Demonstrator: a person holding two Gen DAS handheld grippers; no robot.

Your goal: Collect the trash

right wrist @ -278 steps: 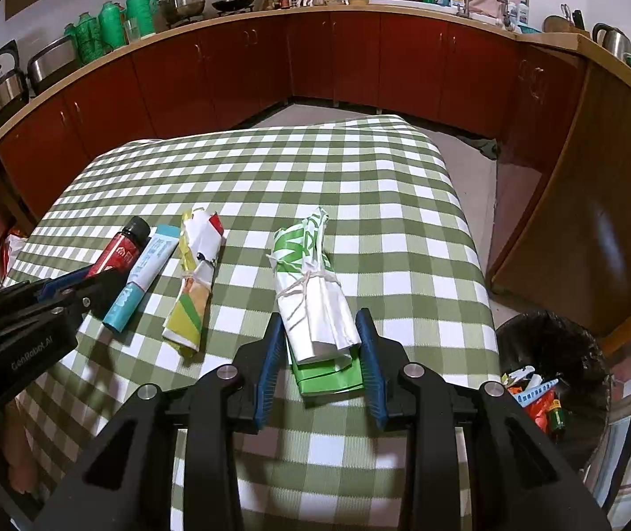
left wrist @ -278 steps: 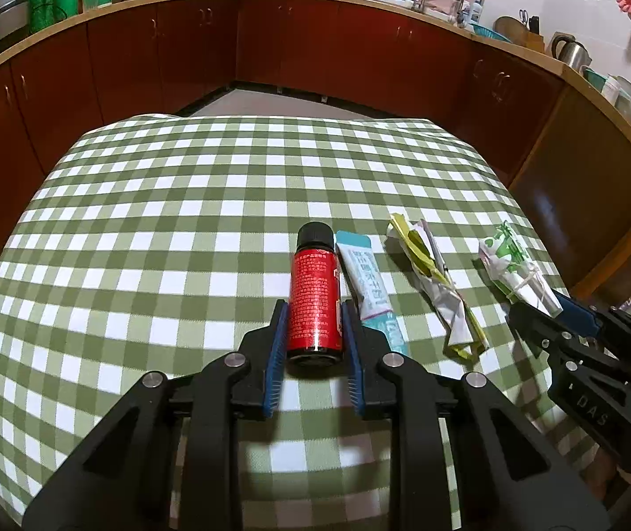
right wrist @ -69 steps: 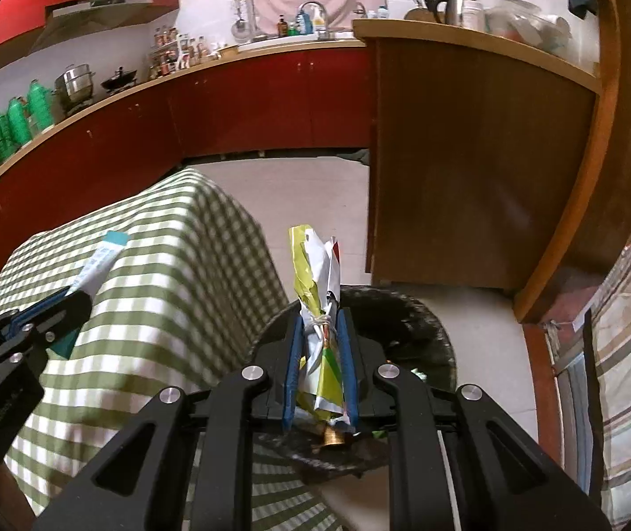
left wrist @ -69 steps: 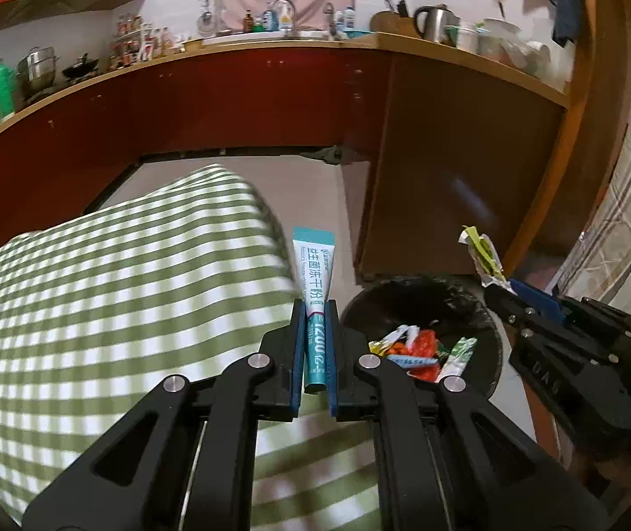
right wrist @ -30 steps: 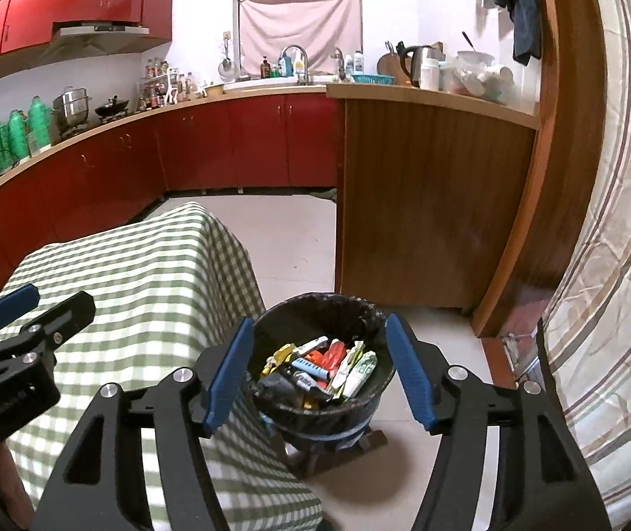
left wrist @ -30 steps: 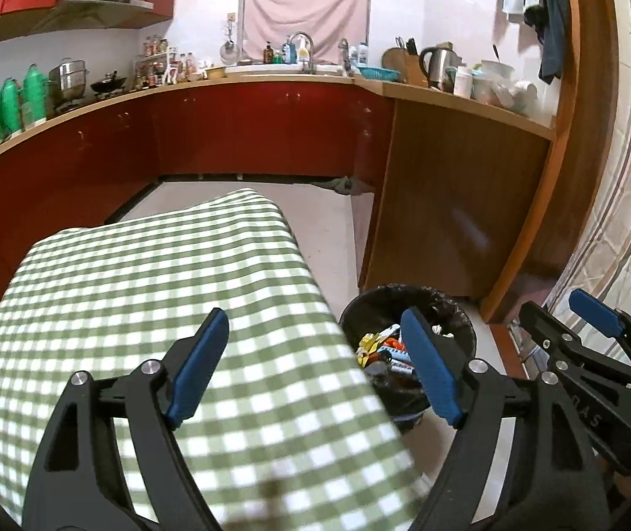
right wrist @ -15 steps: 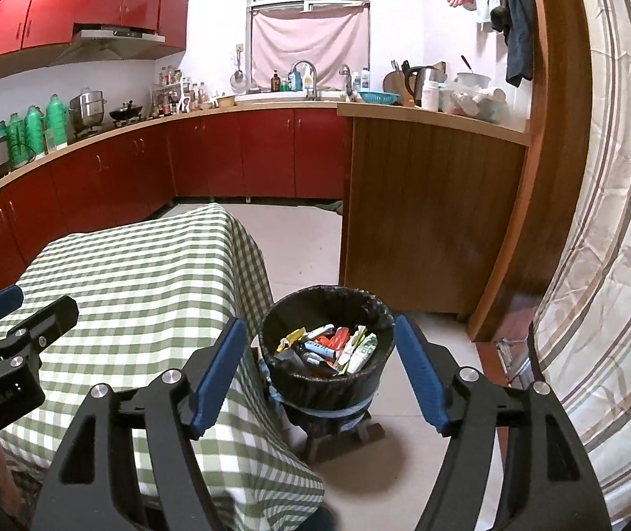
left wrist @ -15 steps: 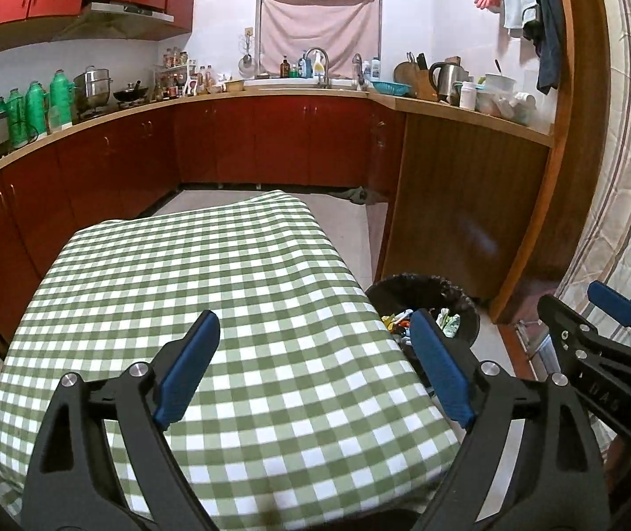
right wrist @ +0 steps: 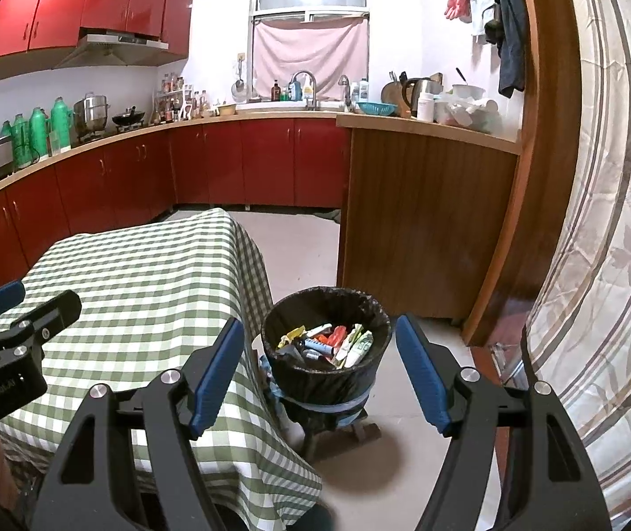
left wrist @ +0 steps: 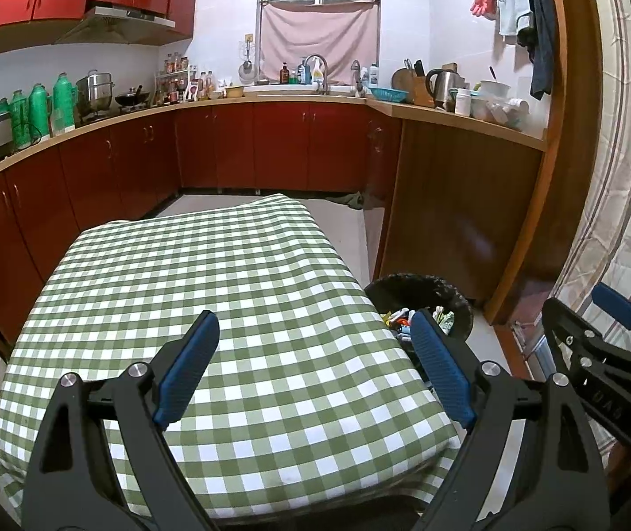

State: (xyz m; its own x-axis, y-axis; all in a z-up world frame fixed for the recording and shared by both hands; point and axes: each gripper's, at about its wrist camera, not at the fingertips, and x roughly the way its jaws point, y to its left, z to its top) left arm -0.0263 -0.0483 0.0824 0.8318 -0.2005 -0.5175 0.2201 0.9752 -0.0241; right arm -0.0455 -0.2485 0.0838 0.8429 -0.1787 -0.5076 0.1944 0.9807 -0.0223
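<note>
The left gripper [left wrist: 313, 369] has its jaws spread wide with nothing between them; its blue pads [left wrist: 187, 369] frame only the green-and-white checked cloth of the surface [left wrist: 191, 274]. The right gripper [right wrist: 319, 378] is likewise wide apart and empty, and between its jaws sits the trash bin [right wrist: 326, 374] on the floor.

In the right wrist view the bin is at about 12 o'clock from the jaws, lined with a black bag, just beside the hanging edge of the cloth. Inside lies the collected trash [right wrist: 326, 345]: a jumble of tubes, wrappers and a red item, too small to tell apart fully. The bin stands on a dark low stand.

In the left wrist view the bin is at about 2 o'clock from the jaws, partly hidden behind the surface's right edge, with the right gripper at 3 o'clock, low at the frame's edge. In the right wrist view the left gripper is at 9 o'clock, over the cloth.

Farther out, red cabinets [left wrist: 271, 146] run along the walls under a wooden counter, with a sink [right wrist: 304, 84] at 12 o'clock below a curtained window. A striped curtain [right wrist: 603, 243] fills the 3 o'clock side.
</note>
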